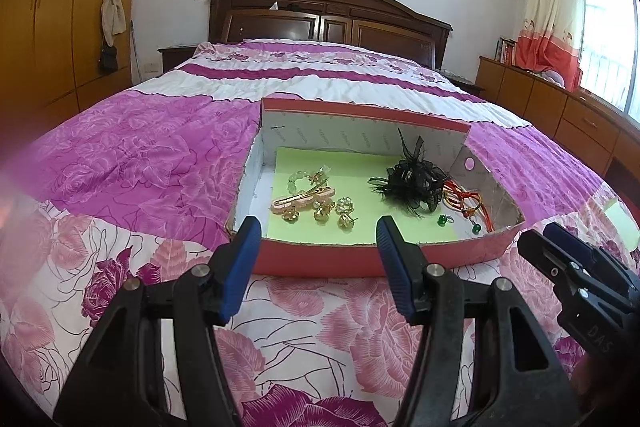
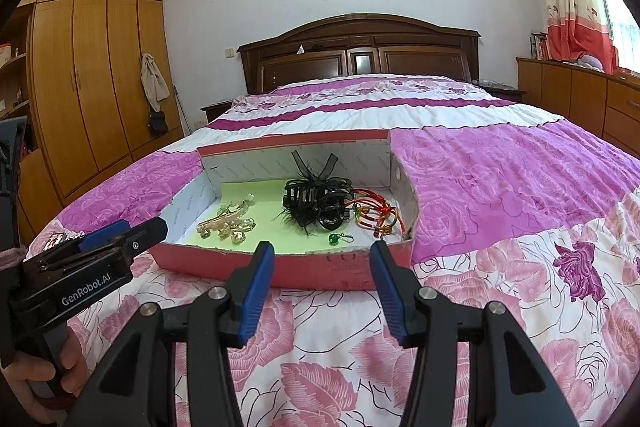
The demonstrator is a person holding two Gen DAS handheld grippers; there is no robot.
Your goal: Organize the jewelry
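Both claws gape, empty — before the jewelry box (image 1: pixel 360 259).

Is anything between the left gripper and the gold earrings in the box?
Only the box's low front wall, which stands between the open, empty left gripper and the gold earrings. The box top is open, and nothing lies over the earrings; a pink hair clip sits just behind them.

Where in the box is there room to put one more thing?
In the red box, the green paper is bare between the gold earrings and the black hair clip, and along the back wall. The right end is crowded with red cords.
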